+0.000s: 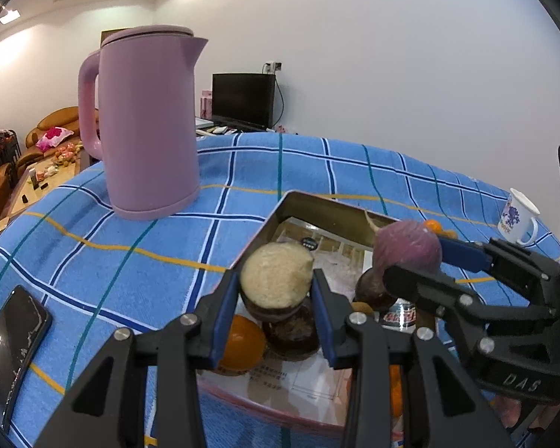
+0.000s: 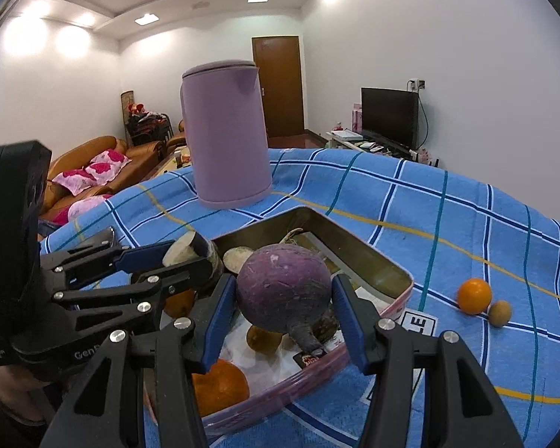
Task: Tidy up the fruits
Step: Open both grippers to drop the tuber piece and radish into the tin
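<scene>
Above a metal tin (image 1: pixel 319 201) on the blue checked tablecloth (image 1: pixel 130 231), left wrist view: the left gripper (image 1: pixel 276 293) is clamped on a cut tuber piece (image 1: pixel 276 280), pale cut face toward the camera, both blue pads pressing its sides. Below it in the tin lie an orange (image 1: pixel 242 343) and a dark brown piece (image 1: pixel 291 334). To the right, the right gripper (image 1: pixel 425 261) grips a purple turnip (image 1: pixel 407 248) over the tin. A pink kettle (image 1: pixel 145 123) stands upright behind the tin, a phone (image 1: pixel 11 347) lies at the left edge, and a white mug (image 1: pixel 519 220) stands at far right.

Right wrist view: the right gripper (image 2: pixel 283 311) closes on the purple turnip (image 2: pixel 283 289), root end pointing down toward the camera, held above the tin (image 2: pixel 388 272). The left gripper (image 2: pixel 175 259) holds the cut tuber piece (image 2: pixel 190 248) at left. A second orange (image 2: pixel 220 384) lies in the tin's near corner. On the cloth, well apart to the right, a small orange (image 2: pixel 474 295) touches a small brown fruit (image 2: pixel 499 313).
</scene>
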Tool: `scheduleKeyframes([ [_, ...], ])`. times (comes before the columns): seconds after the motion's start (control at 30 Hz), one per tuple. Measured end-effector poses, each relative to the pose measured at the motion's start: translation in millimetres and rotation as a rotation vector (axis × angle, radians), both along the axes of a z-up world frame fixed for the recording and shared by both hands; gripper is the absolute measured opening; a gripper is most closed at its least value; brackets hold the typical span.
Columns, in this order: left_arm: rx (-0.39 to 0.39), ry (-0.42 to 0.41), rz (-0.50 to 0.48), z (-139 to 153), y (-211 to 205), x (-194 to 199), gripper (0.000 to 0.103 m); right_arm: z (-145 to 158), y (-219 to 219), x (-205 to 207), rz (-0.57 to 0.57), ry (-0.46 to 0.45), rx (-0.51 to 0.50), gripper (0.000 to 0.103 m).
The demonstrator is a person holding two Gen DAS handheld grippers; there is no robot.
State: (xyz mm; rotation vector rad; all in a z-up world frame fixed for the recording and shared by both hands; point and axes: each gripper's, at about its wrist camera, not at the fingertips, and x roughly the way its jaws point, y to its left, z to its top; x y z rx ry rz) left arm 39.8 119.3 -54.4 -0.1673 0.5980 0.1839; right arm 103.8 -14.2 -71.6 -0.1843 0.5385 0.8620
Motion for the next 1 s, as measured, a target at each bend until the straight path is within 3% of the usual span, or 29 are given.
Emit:
scheduleKeyframes([
  [0.17,0.017,-0.003,0.020,1.6,-1.4,-2.1,0.044,-3.6,5.2,-4.3,0.038,0.010,-0.026,0.055],
  [0.3,0.009,-0.028,0.050,7.0,0.3,-6.1,0.066,2.5,1.1,-12.0,0.032,-0.033,-0.018,0.055],
  [0.43,0.007,-0.063,0.058,17.2,-5.1,-7.3,0.071,17.6,-17.8,-11.8,-0.003,-0.061,0.006,0.057],
  [0.73,-0.009,-0.088,-0.037,36.7,-59.8,9.6,0.090,32.5,-96.9,24.1,-0.228,-0.093,-0.052,0.057],
  [0.87,0.004,-0.094,-0.090,41.1,-92.6,24.1,0.095,26.5,-133.1,60.7,-0.373,-0.032,-0.077,0.057],
  [1.0,0.045,-0.089,-0.114,40.2,-118.1,48.1,0.097,12.9,-142.2,89.7,-0.423,0.026,-0.129,0.057],
])
